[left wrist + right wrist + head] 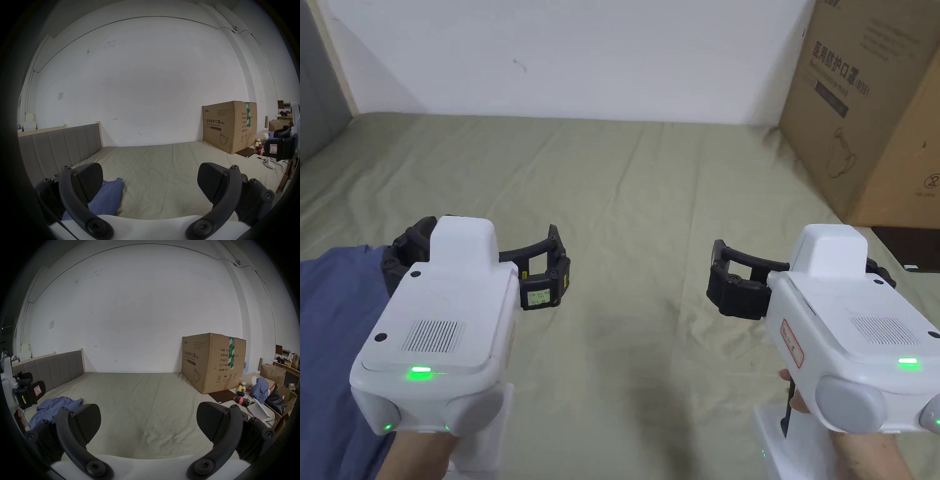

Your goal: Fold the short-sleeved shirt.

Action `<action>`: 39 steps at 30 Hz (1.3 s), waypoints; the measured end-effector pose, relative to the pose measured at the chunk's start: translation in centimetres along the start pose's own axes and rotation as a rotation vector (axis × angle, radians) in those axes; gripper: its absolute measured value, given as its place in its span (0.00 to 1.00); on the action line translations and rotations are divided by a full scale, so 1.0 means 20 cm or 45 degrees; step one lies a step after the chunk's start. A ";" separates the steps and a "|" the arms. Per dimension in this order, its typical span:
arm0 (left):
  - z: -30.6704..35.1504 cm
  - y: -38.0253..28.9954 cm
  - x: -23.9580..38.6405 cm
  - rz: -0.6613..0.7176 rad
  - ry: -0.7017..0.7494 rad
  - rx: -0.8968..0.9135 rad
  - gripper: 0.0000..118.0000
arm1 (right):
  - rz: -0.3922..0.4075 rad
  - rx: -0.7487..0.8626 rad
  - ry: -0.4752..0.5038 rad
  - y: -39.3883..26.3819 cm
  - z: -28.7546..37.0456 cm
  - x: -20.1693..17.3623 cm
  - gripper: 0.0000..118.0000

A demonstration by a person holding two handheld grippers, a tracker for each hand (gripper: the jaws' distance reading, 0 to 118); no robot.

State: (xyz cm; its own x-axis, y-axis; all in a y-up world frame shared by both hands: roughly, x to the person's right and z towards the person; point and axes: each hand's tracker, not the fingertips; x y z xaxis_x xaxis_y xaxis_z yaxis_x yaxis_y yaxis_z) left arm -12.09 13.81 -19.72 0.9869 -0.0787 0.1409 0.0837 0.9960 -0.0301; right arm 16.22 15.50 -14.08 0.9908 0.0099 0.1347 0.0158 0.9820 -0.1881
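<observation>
A blue short-sleeved shirt [331,350] lies crumpled at the near left of the bed, partly under my left hand. In the left gripper view the shirt [107,199] sits just below and behind the left jaw. From the right gripper view the shirt [55,405] is a rumpled heap off to the left. My left gripper [487,240] hovers open above the shirt's right edge, with nothing between its jaws [150,178]. My right gripper [800,259] is open too, held over bare sheet well right of the shirt [148,417].
An olive sheet [625,187] covers the bed up to a white wall. A large cardboard box [862,106] stands at the far right corner. A grey padded headboard [61,146] bounds the left side. Boxes, another blue cloth [260,390] and clutter lie beyond the right edge.
</observation>
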 end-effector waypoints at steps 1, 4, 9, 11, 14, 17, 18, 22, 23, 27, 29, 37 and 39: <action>0.00 0.00 0.00 -0.003 0.000 0.001 0.99 | 0.000 0.002 0.001 0.00 0.00 0.00 0.99; 0.00 0.00 0.00 -0.006 0.000 0.003 0.99 | 0.001 0.006 0.003 0.01 0.00 0.00 0.99; 0.00 0.01 0.01 -0.010 0.000 0.006 0.99 | 0.013 0.018 0.012 0.02 0.01 0.00 0.98; 0.00 0.01 0.01 -0.014 -0.002 0.010 0.99 | 0.027 0.017 0.019 0.02 0.01 -0.01 0.98; 0.00 0.01 0.01 -0.013 -0.004 0.011 0.99 | 0.023 0.020 0.018 0.02 0.01 -0.01 0.98; 0.00 0.02 0.01 -0.019 -0.005 0.014 0.99 | 0.016 0.021 0.015 0.03 0.01 -0.01 0.98; 0.01 0.02 0.01 -0.022 -0.013 0.008 0.94 | 0.015 0.023 0.015 0.03 0.01 -0.01 0.96; 0.01 0.03 0.03 -0.077 0.013 0.009 0.00 | 0.023 0.058 0.003 0.03 0.03 -0.02 0.29; 0.00 0.02 0.03 -0.109 0.065 0.004 0.00 | 0.024 0.060 -0.003 0.03 0.03 -0.02 0.00; -0.01 0.03 0.04 -0.056 -0.048 -0.001 0.00 | -0.001 0.050 0.004 0.04 0.03 0.00 0.00; -0.03 0.02 0.06 -0.071 -0.039 0.005 0.00 | 0.005 0.051 0.001 0.04 0.03 -0.01 0.00; -0.04 0.03 0.07 -0.057 -0.039 0.009 0.00 | 0.023 0.057 0.023 0.05 0.03 -0.04 0.00; -0.02 0.03 0.07 -0.059 -0.040 0.010 0.00 | 0.017 0.054 0.029 0.05 0.03 -0.04 0.00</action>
State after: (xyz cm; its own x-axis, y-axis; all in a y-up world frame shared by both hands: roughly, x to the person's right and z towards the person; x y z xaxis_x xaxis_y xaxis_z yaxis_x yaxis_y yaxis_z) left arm -10.68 14.37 -19.99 0.9771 -0.1236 0.1730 0.1280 0.9917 -0.0148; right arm 15.43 16.64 -13.80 0.9937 0.0193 0.1103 -0.0027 0.9889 -0.1484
